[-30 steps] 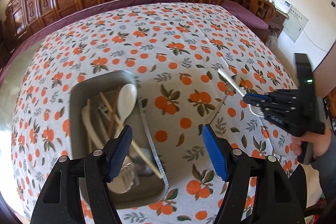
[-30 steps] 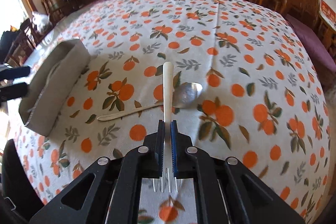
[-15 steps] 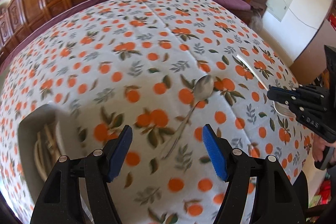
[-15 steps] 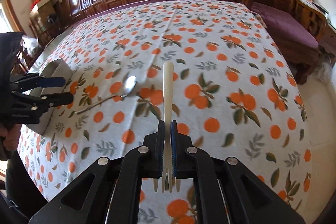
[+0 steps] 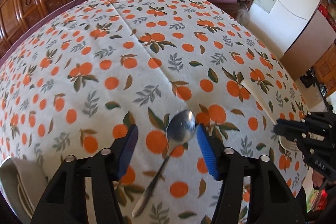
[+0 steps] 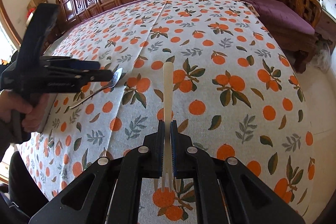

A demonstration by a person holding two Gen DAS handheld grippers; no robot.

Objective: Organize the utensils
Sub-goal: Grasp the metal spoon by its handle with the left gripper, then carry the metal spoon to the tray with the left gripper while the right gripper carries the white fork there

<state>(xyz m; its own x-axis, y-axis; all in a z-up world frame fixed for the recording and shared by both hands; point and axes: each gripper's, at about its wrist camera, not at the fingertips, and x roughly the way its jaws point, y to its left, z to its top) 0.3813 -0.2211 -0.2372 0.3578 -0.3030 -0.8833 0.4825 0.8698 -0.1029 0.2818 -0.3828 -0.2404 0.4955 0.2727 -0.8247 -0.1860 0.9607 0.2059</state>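
Spoon [image 5: 181,130] lies on the table [image 5: 130,68] between your closing left gripper [image 5: 167,147] pads, untouched. Right gripper [image 6: 167,147] pinches the white fork [image 6: 167,85]. Red wall sign's unreadable; near-left tray [image 5: 12,173] is cut off.

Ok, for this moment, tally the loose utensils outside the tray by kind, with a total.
Metal spoon: 1, lying on the tablecloth
White fork: 1, clamped in the right gripper
Total: 2
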